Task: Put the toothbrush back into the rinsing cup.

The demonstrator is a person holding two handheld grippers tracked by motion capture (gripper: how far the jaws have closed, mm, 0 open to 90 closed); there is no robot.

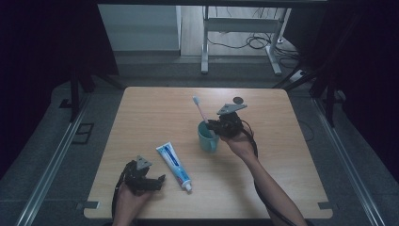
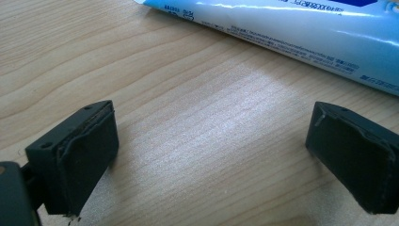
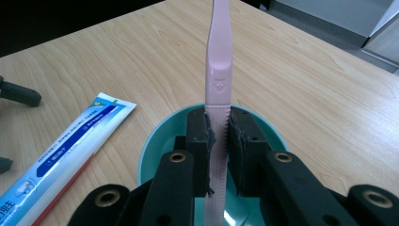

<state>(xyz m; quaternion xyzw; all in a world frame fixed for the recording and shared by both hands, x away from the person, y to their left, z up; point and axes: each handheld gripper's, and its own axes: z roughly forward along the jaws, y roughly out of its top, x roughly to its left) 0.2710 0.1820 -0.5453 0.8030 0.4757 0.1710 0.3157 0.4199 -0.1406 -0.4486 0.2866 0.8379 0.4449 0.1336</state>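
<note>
On the wooden table [image 1: 155, 106], the right gripper [image 3: 217, 141] clamps the pink toothbrush [image 3: 219, 80] upright over the teal cup [image 3: 153, 150]; the left gripper [image 2: 209, 150] (gaping, empty) waits near the front edge beside the toothpaste tube [image 1: 173, 165].

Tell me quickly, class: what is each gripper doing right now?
Left gripper: open, empty, beside the toothpaste tube.
Right gripper: shut on the pink toothbrush, over the teal cup.

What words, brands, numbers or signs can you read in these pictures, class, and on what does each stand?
Toothpaste tube: lines of small print, too blurred to read.
Toothpaste tube, right gripper view: brand lettering and small print, too small to read.
Pink toothbrush: a small embossed mark on the handle, no readable letters.
Teal cup: no text visible.
</note>
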